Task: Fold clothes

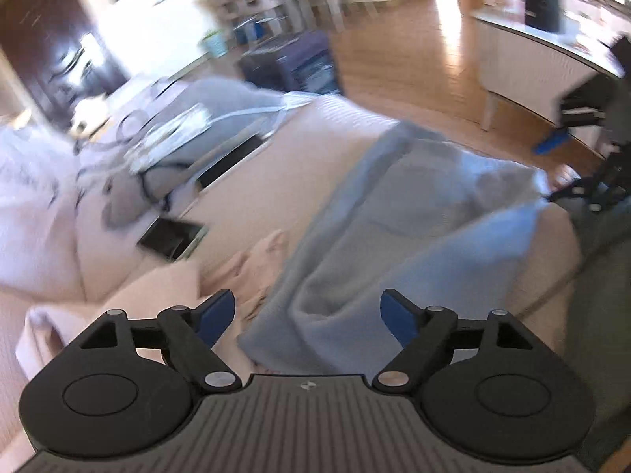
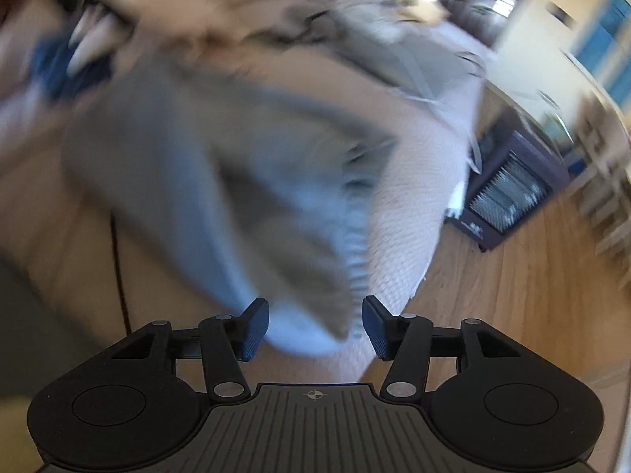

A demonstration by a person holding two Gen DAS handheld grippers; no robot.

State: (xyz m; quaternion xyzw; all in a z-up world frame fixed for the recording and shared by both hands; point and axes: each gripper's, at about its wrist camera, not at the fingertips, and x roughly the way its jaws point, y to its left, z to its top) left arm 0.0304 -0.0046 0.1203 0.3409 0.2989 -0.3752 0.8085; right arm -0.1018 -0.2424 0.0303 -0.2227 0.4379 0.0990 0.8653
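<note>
The light blue garment (image 1: pixel 398 232) lies spread on the beige sofa (image 1: pixel 323 138). Only the left wrist view shows a black tablet (image 1: pixel 173 236) beside the garment. The left gripper (image 1: pixel 307 317) hovers over the garment's near end, jaws wide, empty. The right gripper (image 2: pixel 315 327), at the garment's blurred edge, is spread wide too.

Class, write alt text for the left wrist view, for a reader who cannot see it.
The open left gripper hovers over a light blue garment spread on a beige bed. The right gripper touches the garment's far corner. The picture is blurred.
</note>
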